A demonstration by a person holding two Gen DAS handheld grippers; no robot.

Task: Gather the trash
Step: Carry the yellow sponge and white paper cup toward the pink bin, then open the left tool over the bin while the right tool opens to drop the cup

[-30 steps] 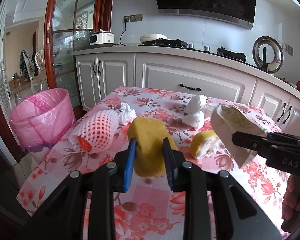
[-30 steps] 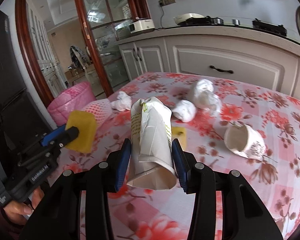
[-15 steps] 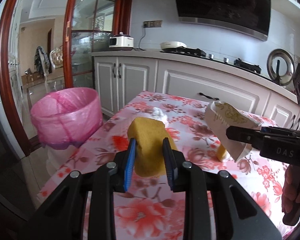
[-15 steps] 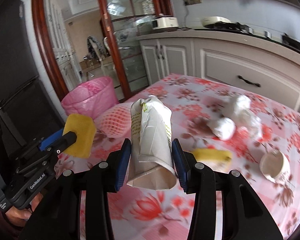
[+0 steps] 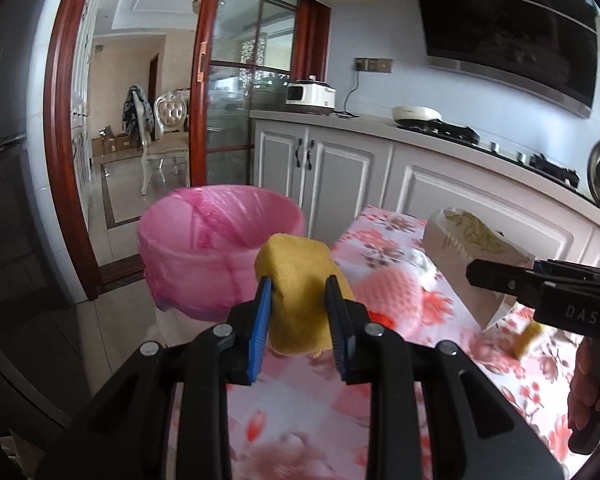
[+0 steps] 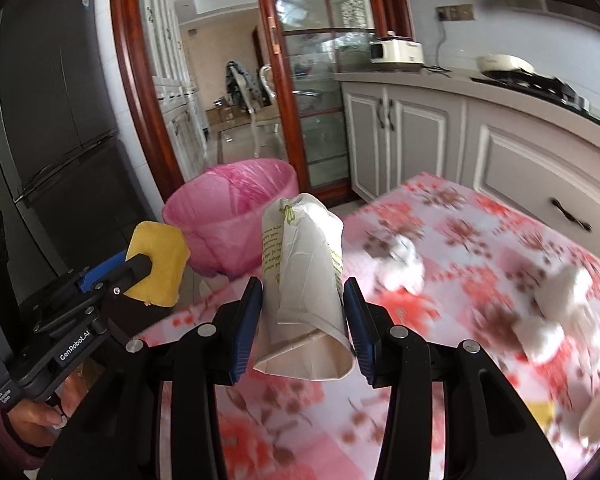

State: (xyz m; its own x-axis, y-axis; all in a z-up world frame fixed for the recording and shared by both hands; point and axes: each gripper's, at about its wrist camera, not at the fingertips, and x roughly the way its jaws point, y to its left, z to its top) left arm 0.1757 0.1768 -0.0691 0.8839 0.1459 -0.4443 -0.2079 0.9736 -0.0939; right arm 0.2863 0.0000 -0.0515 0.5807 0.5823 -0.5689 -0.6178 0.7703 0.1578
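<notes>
Left gripper (image 5: pixel 300 304): clenched on a yellow sponge (image 5: pixel 300 276), pads pressing its two sides; sponge carried clear of the table, over the near corner.
Right gripper (image 6: pixel 305 312): clenched on a crushed paper cup (image 6: pixel 300 276), open mouth toward the camera, flattened end pointing away; cup carried in the air.
Side by side: in the right view, sponge and left gripper just left of the cup; in the left view, cup and right gripper just to the right.
Table (image 6: pixel 480 248): floral cloth, pink and red; more trash lying on it.
Left on table: white paper wads (image 6: pixel 400 264), pink foam net (image 5: pixel 392 296), small yellow piece (image 5: pixel 530 338); blurred, exact count unclear.
Bin (image 5: pixel 220 252): lined with a pink bag, mouth open, standing on the floor just past the table's far-left corner; beyond both carried pieces, not yet under either.
Background: white cabinets, glass door with red-brown frame, black fridge at left.
Step in hand (judgement): carry phase, two pieces on the way to the bin.
Next move calls for (judgement): bringing each piece over the open mouth of the bin, then releasing; sponge nearer, likely first.
Caution (judgement): cup light and long, may catch the rim if dropped off-centre.
</notes>
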